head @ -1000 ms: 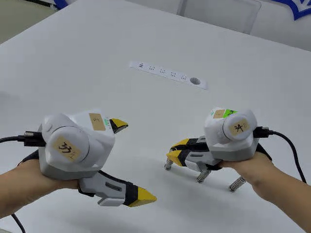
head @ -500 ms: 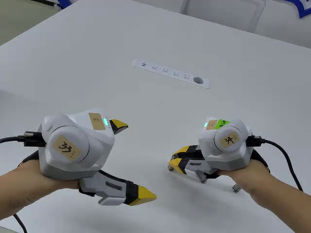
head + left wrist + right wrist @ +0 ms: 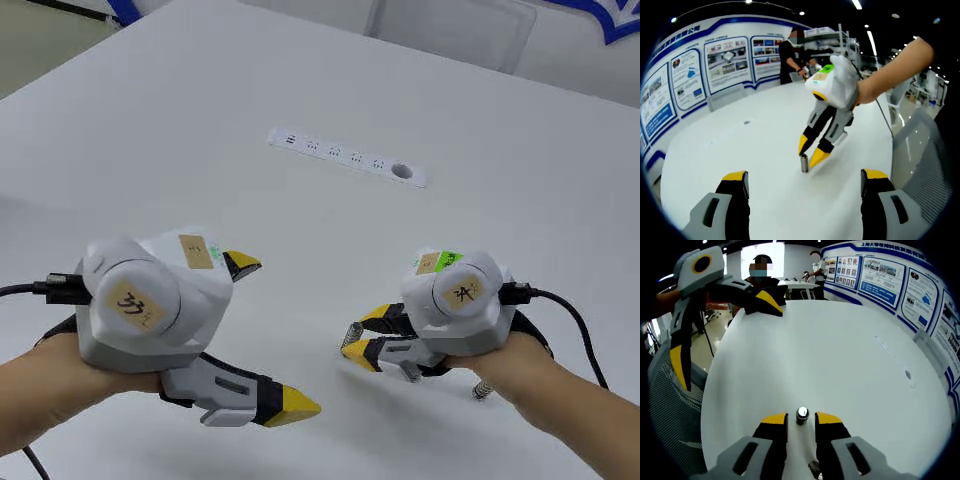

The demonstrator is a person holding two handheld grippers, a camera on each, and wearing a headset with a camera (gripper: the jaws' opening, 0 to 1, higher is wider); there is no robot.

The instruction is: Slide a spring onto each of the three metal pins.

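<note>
At the near left of the white table [image 3: 200, 120], the left gripper [image 3: 268, 335] hangs with its yellow-tipped jaws spread wide and nothing between them. Far across the table, a white power strip [image 3: 345, 157] lies flat.

Right of centre, a short metal pin [image 3: 802, 415] stands upright on the table. The right gripper [image 3: 366, 335] is set low over it, jaws drawn narrow to either side of its shiny top. In the right gripper view a sliver of table shows on each side of the pin, so the claw appears not yet shut on it.

At the near right, a coiled spring [image 3: 482, 388] stands beside the person's hand, and a second coil [image 3: 410, 372] pokes out from under the right gripper's body. Whether either is already on a pin cannot be told.

The pin looks stiff, smooth and light, so it is likely to topple or skid under a sideways nudge. It is best pinched low on the shaft, leaving the top free to take a coil. The springs look light and compliant and could flick away if squeezed hard. A gentle hold across the middle coils, with the open end clear, seems the safest grip.
</note>
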